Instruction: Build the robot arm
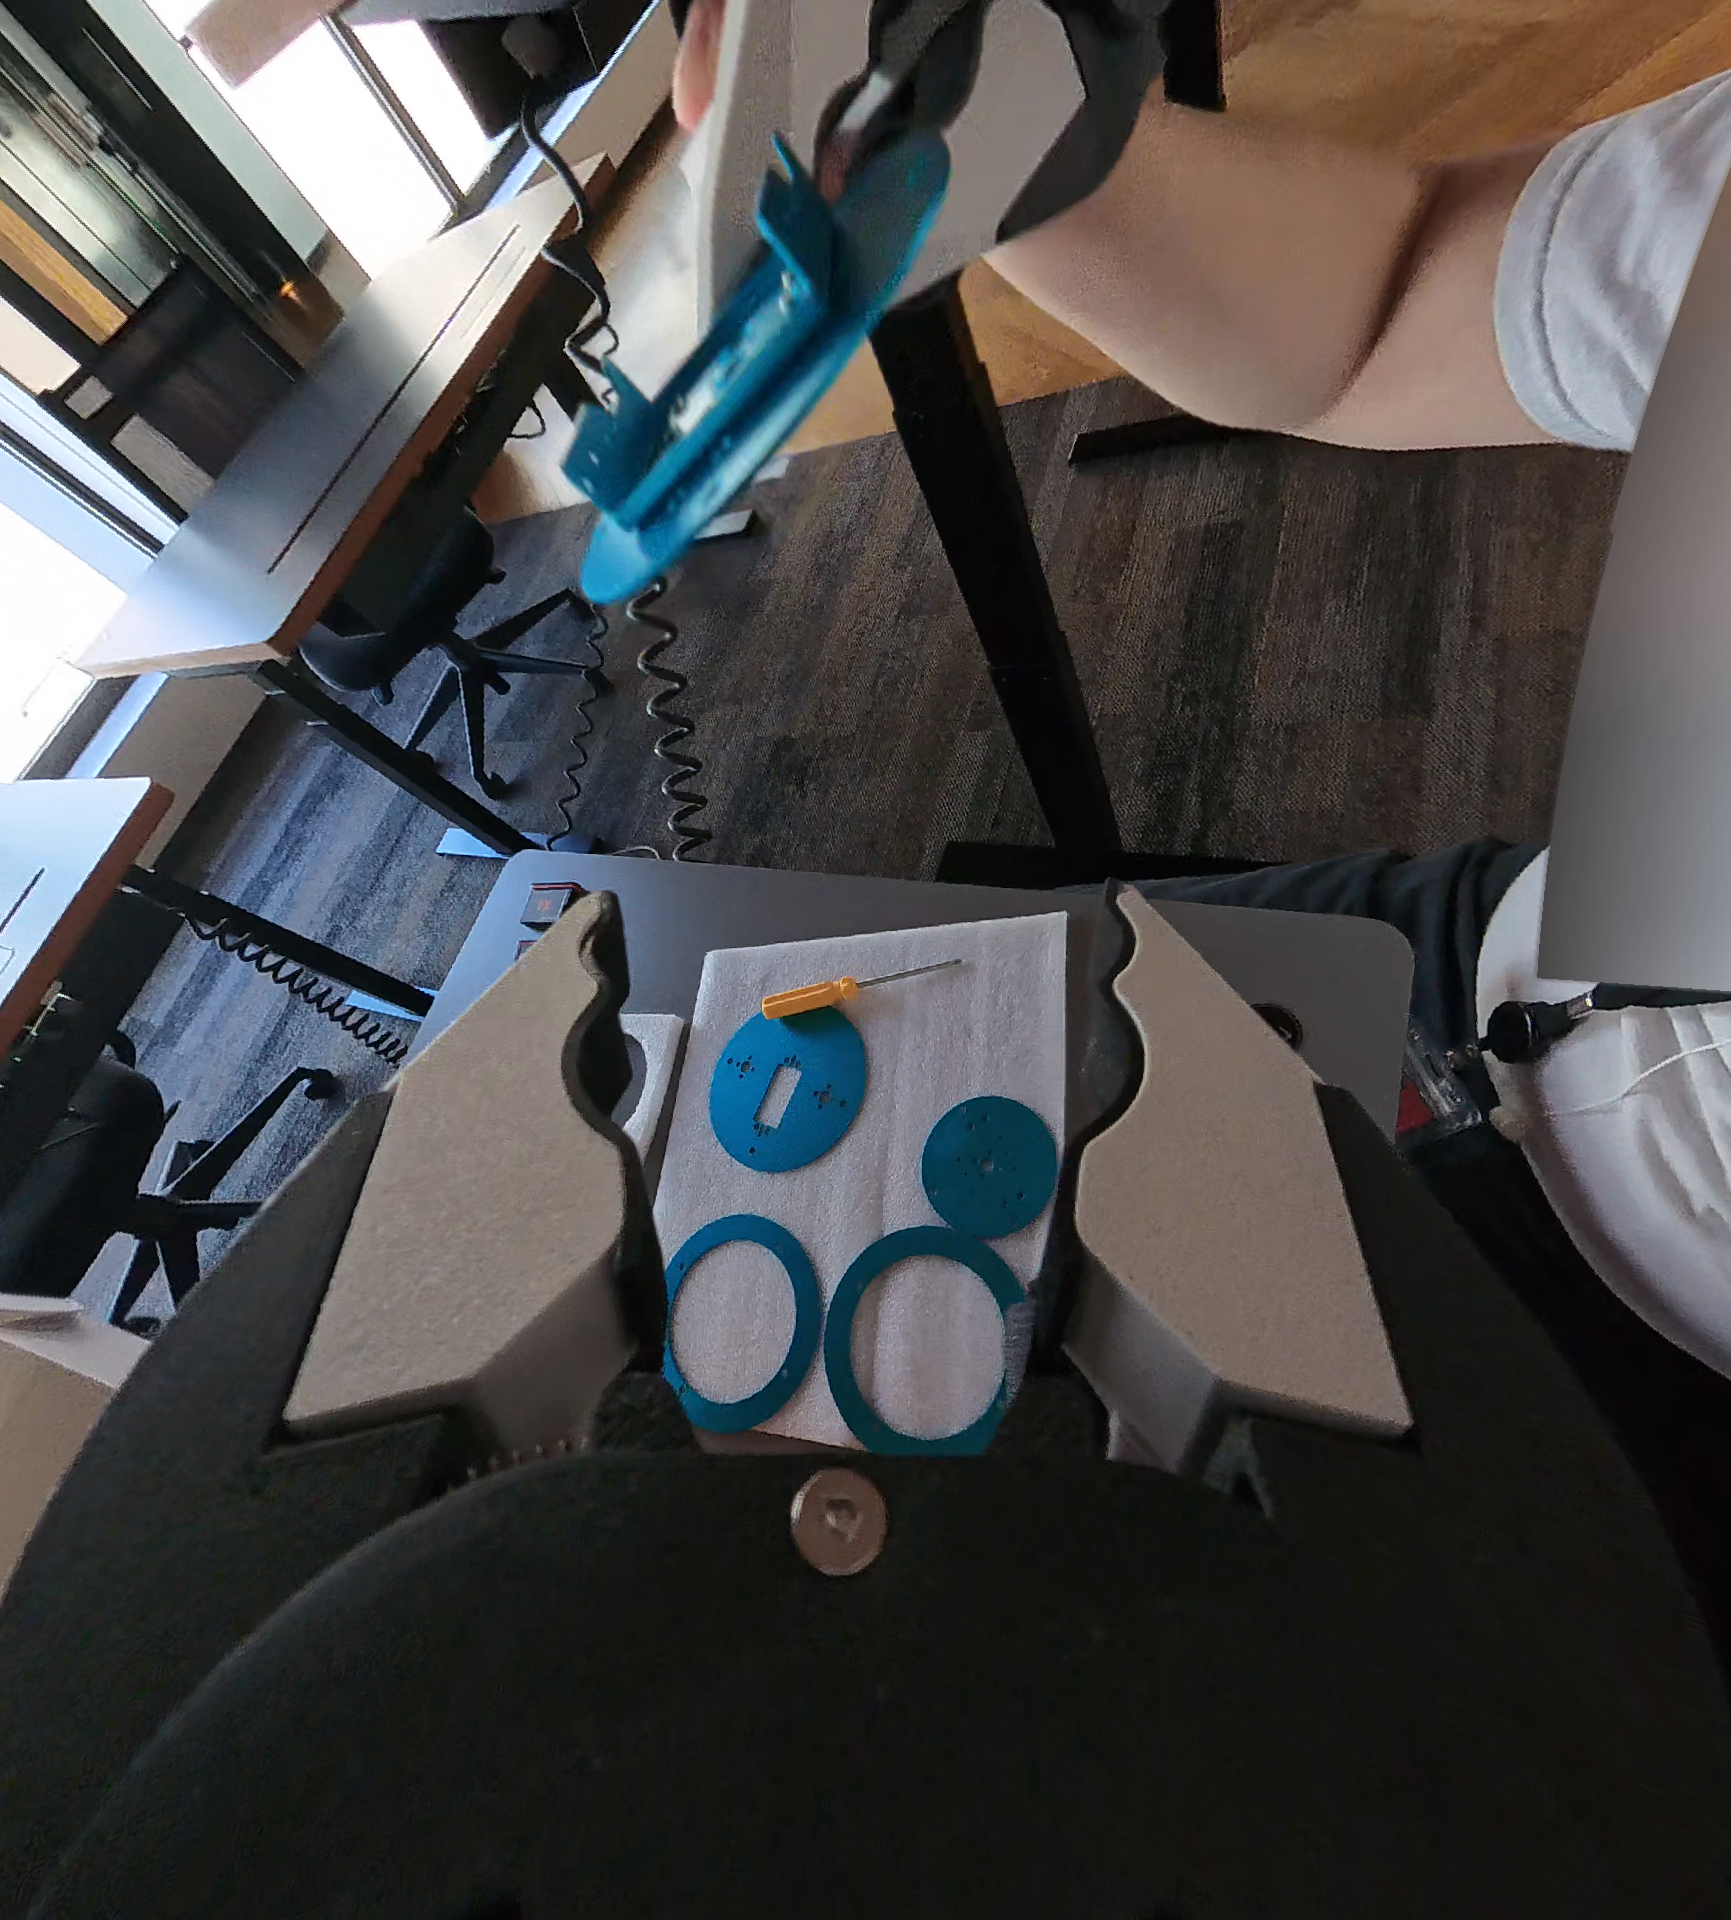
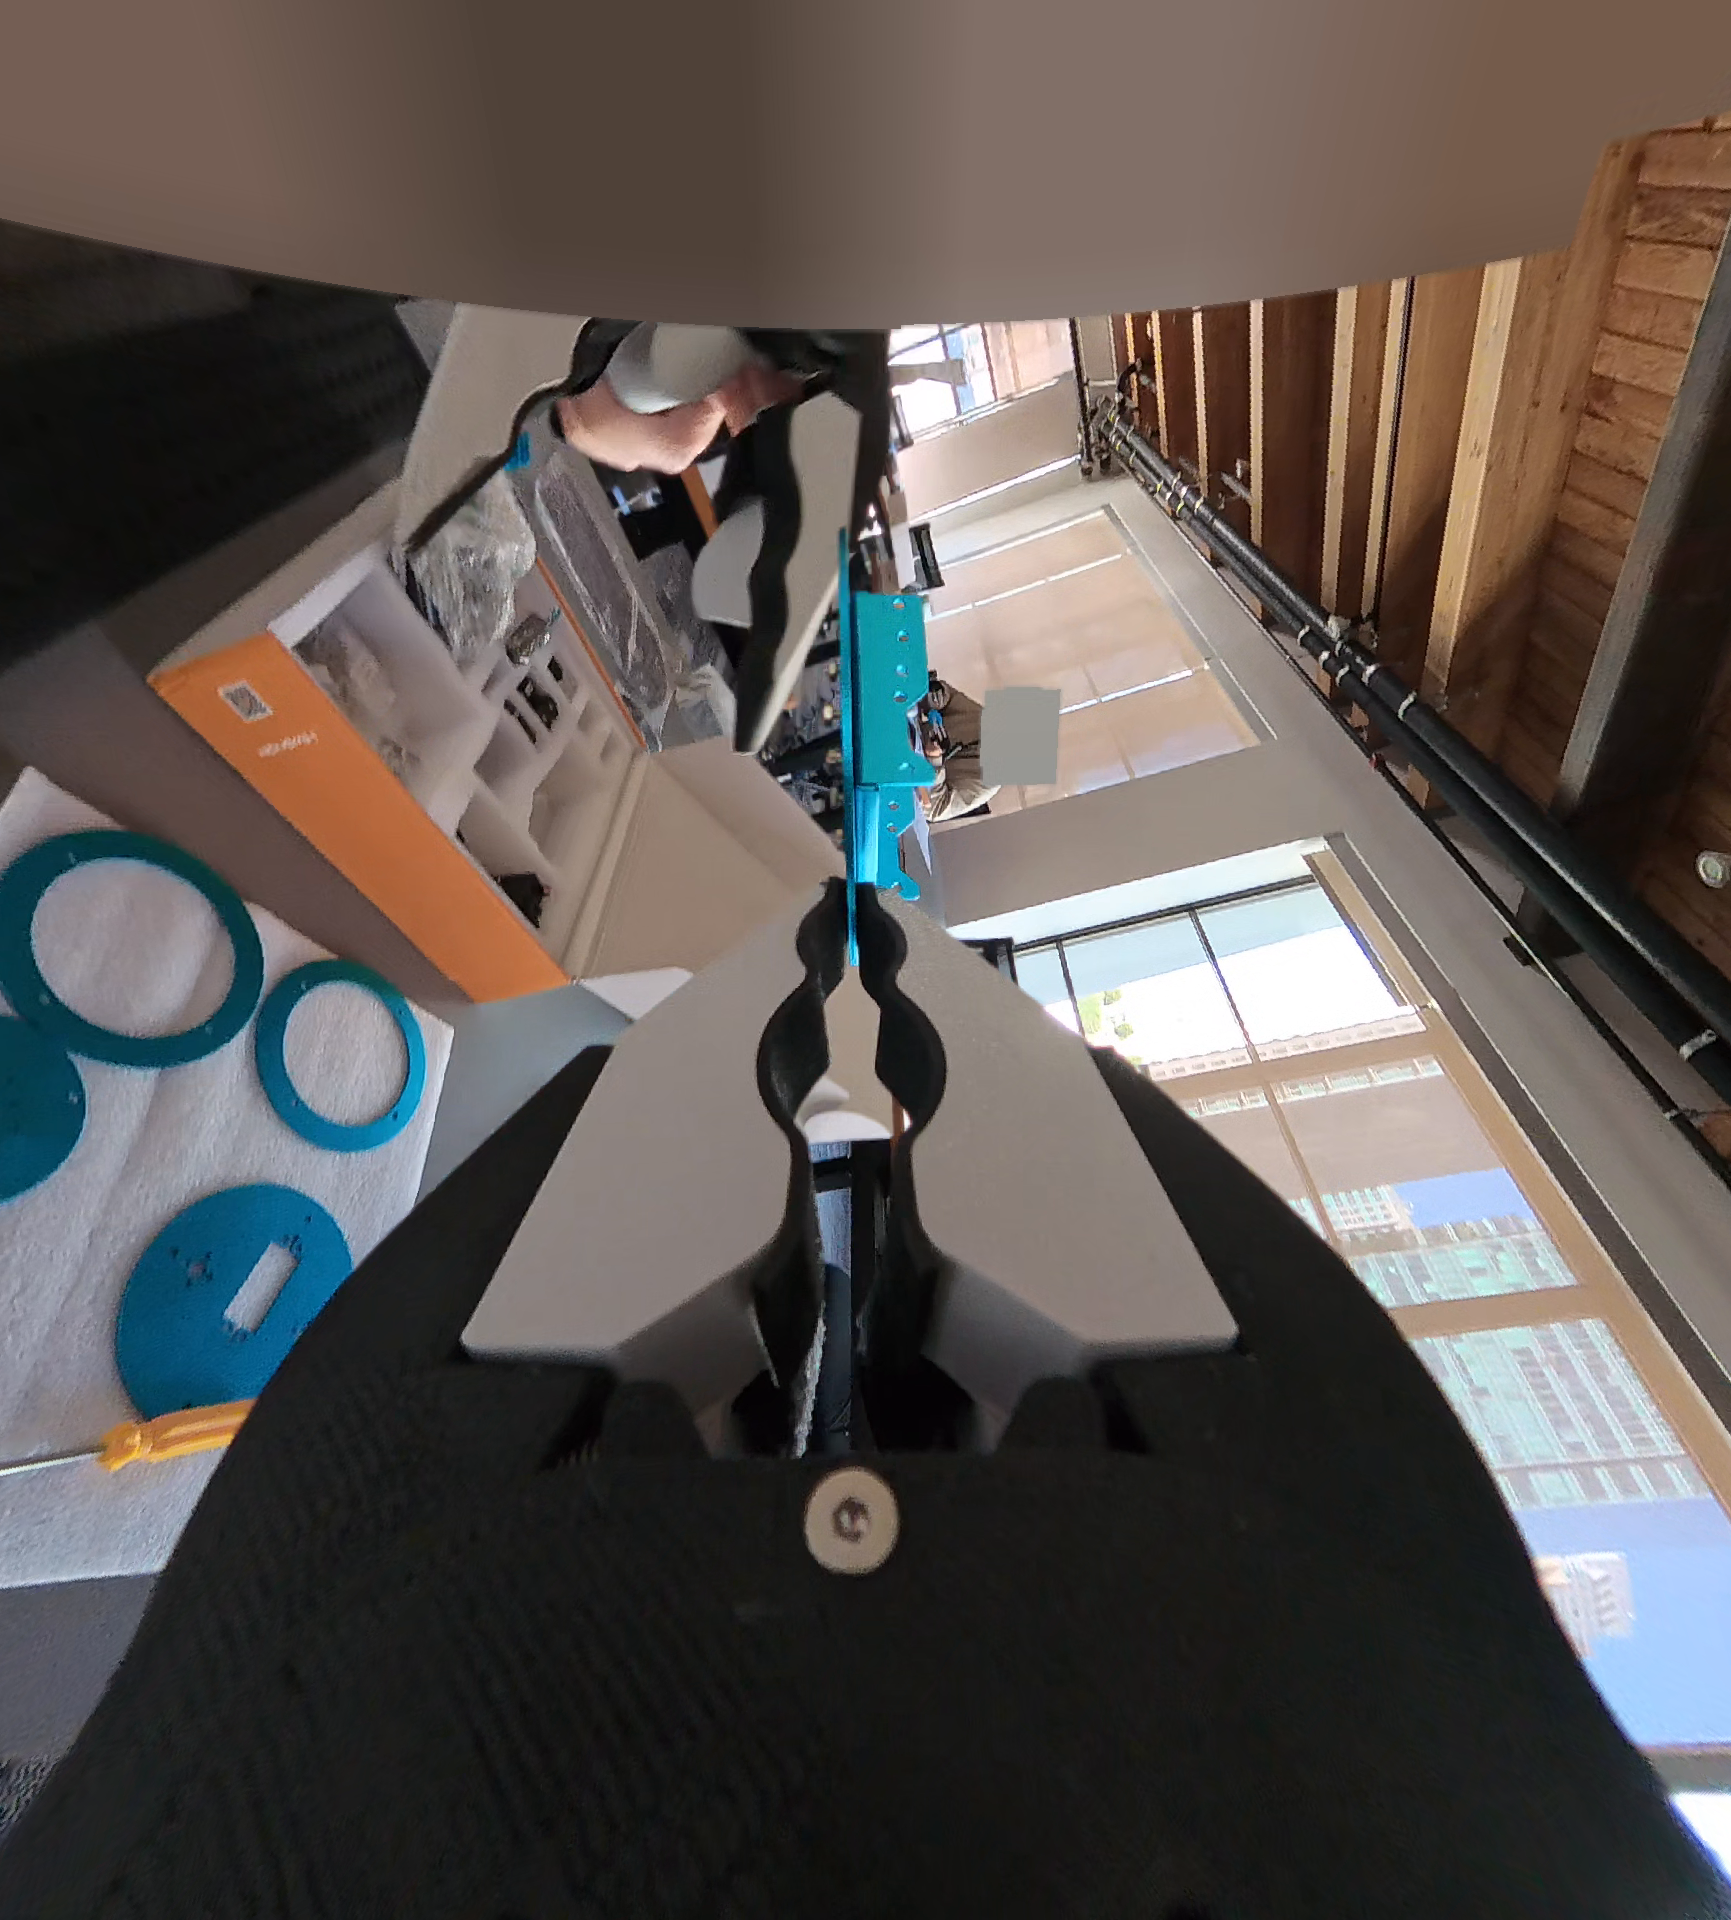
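My right gripper (image 2: 853, 906) is shut on the edge of a blue round plate with brackets (image 2: 887, 707), held up in the air. That plate also shows at the top of the left wrist view (image 1: 726, 353), in the right gripper (image 1: 871, 125). My left gripper (image 1: 856, 925) is open and empty, above a white foam sheet (image 1: 1006, 977). On the sheet lie a blue disc with a rectangular slot (image 1: 788, 1091), a smaller drilled disc (image 1: 991, 1164), two blue rings (image 1: 679, 1340) (image 1: 843, 1351) and a yellow screwdriver (image 1: 809, 997). In the right wrist view the left gripper (image 2: 580, 644) stands open just beside the held plate.
The foam sheet lies on a dark desk (image 1: 1256, 966). An orange and white box with foam compartments (image 2: 362, 790) stands beside it. A person's bare arm (image 1: 1204, 291) is at the upper right. Other desks, office chairs (image 1: 425, 623) and coiled cables (image 1: 674, 727) stand on the carpet beyond. One gripper's finger ends stand about 10 centimetres off the other's.
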### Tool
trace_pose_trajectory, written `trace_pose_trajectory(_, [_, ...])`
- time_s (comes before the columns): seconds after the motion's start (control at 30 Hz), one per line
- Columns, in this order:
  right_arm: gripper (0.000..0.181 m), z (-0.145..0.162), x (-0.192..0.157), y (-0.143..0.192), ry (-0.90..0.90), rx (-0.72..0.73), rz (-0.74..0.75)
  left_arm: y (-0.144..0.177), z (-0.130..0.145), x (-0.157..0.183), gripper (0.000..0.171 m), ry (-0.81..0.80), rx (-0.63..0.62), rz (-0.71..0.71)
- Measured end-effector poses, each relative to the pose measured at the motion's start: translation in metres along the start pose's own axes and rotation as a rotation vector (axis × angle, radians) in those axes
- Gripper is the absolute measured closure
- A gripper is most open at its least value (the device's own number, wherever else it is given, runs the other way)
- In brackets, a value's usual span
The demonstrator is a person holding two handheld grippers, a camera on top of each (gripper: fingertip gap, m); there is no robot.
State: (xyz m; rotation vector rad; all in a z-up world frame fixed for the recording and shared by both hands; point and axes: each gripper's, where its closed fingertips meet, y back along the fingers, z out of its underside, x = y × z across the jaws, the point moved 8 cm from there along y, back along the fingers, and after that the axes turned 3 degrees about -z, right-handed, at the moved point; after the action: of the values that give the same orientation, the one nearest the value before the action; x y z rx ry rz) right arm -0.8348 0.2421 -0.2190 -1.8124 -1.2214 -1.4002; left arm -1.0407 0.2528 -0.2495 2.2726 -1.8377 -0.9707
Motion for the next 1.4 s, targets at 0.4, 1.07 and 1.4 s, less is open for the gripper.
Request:
trace_pose_trajectory(0.4, [0.181, -0.063, 0.020, 0.005, 0.156, -0.007, 0.014, 0.041, 0.000, 0.017, 0.086, -0.040, 0.027, -0.069])
trace_pose_trajectory(1.07, [0.181, -0.104, 0.060, 0.035, 0.010, 0.094, -0.044, 0.067, -0.016, 0.038, 0.089, -0.096, 0.078, -0.089])
trace_pose_trajectory(1.4, [0.181, -0.113, 0.068, 0.045, -0.062, 0.135, -0.080, 0.069, -0.021, 0.047, 0.089, -0.112, 0.072, -0.087])
